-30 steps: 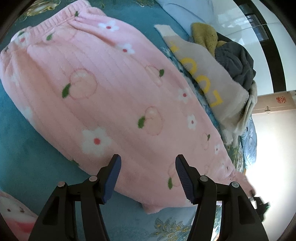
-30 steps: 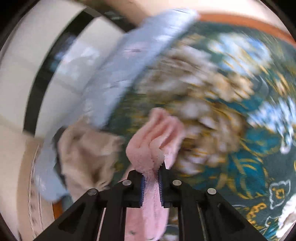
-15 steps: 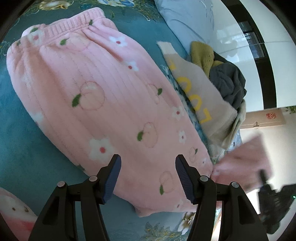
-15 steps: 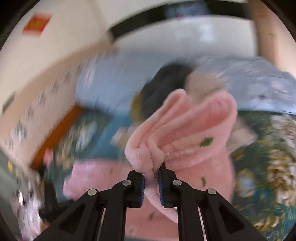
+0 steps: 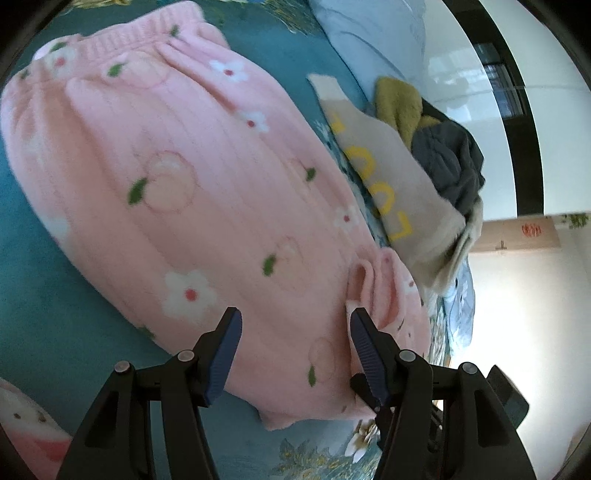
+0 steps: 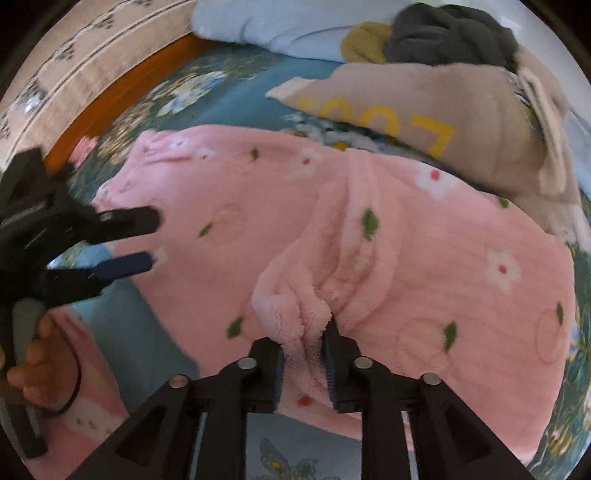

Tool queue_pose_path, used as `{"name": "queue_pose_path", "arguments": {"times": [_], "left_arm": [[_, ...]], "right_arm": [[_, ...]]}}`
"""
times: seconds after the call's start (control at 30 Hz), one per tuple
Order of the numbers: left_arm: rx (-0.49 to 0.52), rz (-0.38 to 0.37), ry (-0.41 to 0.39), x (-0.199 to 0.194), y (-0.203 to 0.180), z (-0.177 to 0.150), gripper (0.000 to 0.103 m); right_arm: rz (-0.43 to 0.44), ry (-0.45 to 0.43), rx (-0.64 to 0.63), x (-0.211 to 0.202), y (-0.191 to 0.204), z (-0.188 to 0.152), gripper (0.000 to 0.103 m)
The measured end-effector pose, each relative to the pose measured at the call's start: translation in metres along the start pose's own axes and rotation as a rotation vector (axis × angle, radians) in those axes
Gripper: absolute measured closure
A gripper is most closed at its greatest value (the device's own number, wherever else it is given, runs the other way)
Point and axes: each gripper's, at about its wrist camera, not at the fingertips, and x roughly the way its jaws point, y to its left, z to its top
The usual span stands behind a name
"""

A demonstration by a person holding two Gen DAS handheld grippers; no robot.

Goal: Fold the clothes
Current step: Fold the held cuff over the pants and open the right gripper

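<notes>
Presently I record the teal floral bedspread (image 5: 33,280) as the largest surface, with the pink fleece pyjama trousers (image 5: 177,192) spread across it, elastic waistband at the far end from my left camera and the leg end folded back on itself near my grippers.

Changes since half a second ago: the cuff, then raised in the air and blurred against the wall, now lies down on the body of the trousers, forming a rolled fold (image 5: 384,291) just beside my left gripper's right finger. The right view has also settled and is much sharper than before.

My right gripper (image 6: 304,363) is clenched on a bunched ridge of the pink fleece; the cloth fills the narrow gap between the pads. My left gripper (image 5: 293,354) hangs spread wide above the trousers' near edge, grasping nothing; the right camera shows it (image 6: 125,240) over the far side of the garment, the person's hand (image 6: 33,354) on its handle.

Surroundings: a beige garment with yellow lettering (image 6: 424,122) lies just beside the trousers' long edge, with a dark grey garment (image 6: 447,33) and a mustard-yellow one (image 6: 364,42) heaped behind it against a pale blue pillow (image 6: 266,26). A second pink piece (image 6: 88,398) sits at the near corner.

Bare bedspread shows along the trousers' left flank and near edge; the beige pile crowds the other side. An orange bed frame edge (image 6: 110,110) bounds the far side.
</notes>
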Motion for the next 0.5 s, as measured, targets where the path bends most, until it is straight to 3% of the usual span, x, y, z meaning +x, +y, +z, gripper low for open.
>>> {"name": "queue_pose_path", "arguments": {"times": [0.03,0.1,0.17,0.37,0.5], "left_arm": [[0.006,-0.003,0.014,0.003,-0.002,-0.001,0.041],[0.017,-0.008,0.042,0.008,-0.005,-0.002,0.041],[0.028,-0.014,0.07,0.014,-0.009,-0.004,0.04],[0.002,-0.049,0.133,0.044,-0.022,0.006,0.034],[-0.057,-0.124,0.192,0.078,-0.033,0.01,0.028]], "right_arm": [[0.042,0.005,0.004,-0.002,-0.002,-0.001,0.058],[0.134,0.003,0.051,-0.009,-0.015,-0.006,0.052],[0.172,-0.017,0.115,-0.016,-0.029,-0.007,0.052],[0.159,-0.093,0.378,-0.049,-0.107,-0.03,0.05],[0.127,-0.105,0.461,-0.062,-0.14,-0.051,0.05]]}}
